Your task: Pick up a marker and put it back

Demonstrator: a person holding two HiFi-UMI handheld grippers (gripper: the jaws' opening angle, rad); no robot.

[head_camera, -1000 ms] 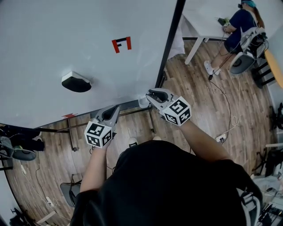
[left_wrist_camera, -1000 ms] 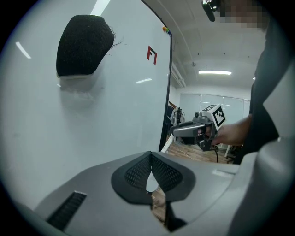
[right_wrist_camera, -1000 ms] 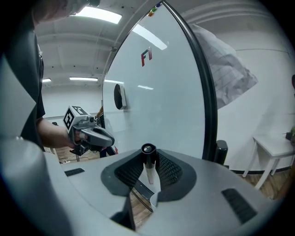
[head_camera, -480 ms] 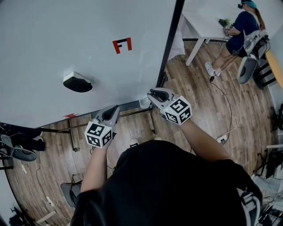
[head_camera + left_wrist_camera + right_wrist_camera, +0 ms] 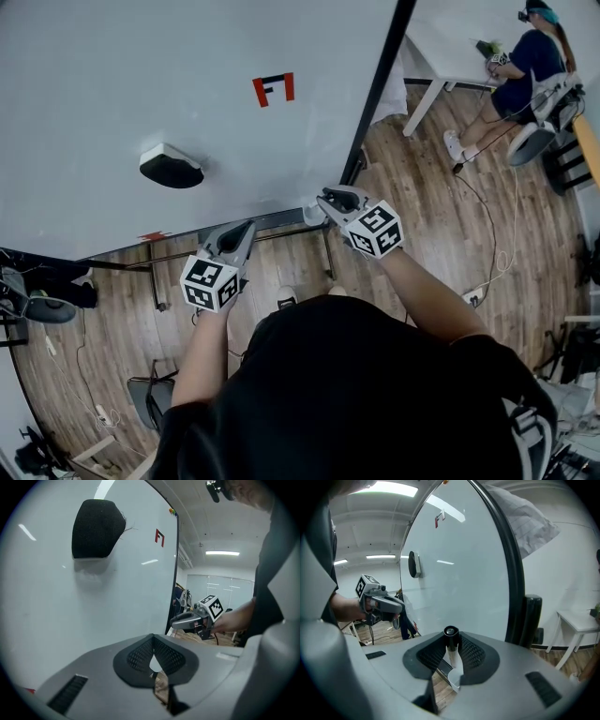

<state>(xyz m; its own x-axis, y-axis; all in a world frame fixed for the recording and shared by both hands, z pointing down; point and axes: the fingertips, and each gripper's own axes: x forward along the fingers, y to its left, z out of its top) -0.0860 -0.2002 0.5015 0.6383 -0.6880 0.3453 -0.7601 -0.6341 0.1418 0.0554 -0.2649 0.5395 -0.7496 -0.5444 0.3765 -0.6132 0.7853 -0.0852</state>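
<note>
A marker (image 5: 451,633) with a black cap and a white body stands upright between the pads of my right gripper (image 5: 328,199), which is shut on it. That gripper hovers at the right end of the whiteboard's tray (image 5: 272,223), just above a small white cup (image 5: 311,215). In the head view the marker itself is hidden by the jaws. My left gripper (image 5: 245,229) is shut with nothing in it and points at the tray further left. The left gripper view shows the right gripper (image 5: 177,622) at the board's edge.
The whiteboard (image 5: 122,75) carries a black eraser (image 5: 171,166) and a red mark (image 5: 273,89). Its black frame (image 5: 380,89) runs down the right side. Behind it a person (image 5: 525,56) sits at a white table (image 5: 445,47). Cables lie on the wooden floor.
The head view has shifted a little, so the board sits slightly right and lower. Both grippers keep their places at the tray, and the marker stays held.
</note>
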